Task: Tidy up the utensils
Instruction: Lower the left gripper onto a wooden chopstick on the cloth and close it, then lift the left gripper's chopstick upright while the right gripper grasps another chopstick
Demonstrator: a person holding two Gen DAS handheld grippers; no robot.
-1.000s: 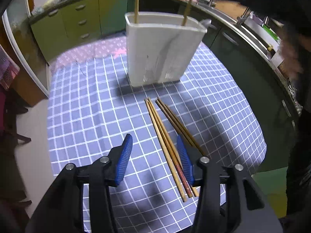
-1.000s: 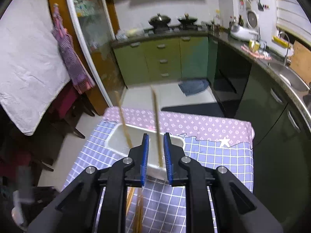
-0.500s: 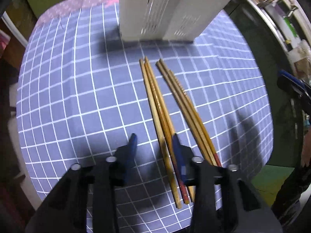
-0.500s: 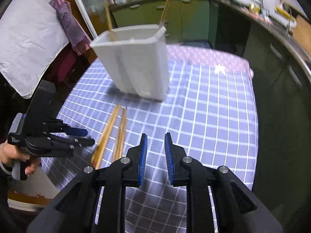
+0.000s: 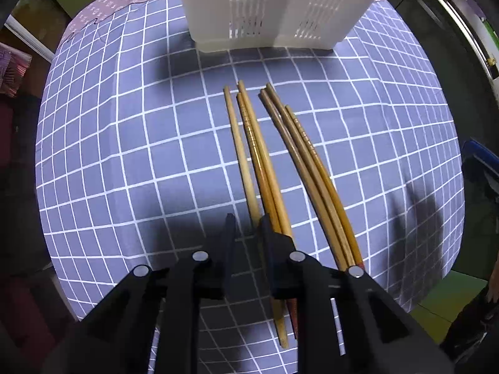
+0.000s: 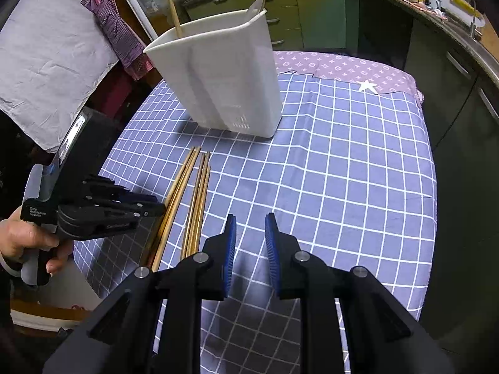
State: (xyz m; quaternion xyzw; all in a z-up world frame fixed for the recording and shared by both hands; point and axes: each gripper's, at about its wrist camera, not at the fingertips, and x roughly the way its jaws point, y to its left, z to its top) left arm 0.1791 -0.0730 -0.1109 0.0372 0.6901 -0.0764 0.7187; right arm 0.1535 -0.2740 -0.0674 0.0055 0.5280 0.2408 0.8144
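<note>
On the checked tablecloth (image 5: 131,143), near side | chopsticks (image 5: 259,168) lie below white holder (image 5: 280,9) | my left gripper (image 5: 248,226) closing around palest stick, grip unconfirmed | right gripper (image 6: 249,237) narrowly apart, empty | light, stiff, slick: take near thick end.

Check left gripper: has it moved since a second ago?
Yes. The left gripper has dropped toward the chopsticks; the white holder now sits cropped at the frame top. Its jaws are closing.
</note>
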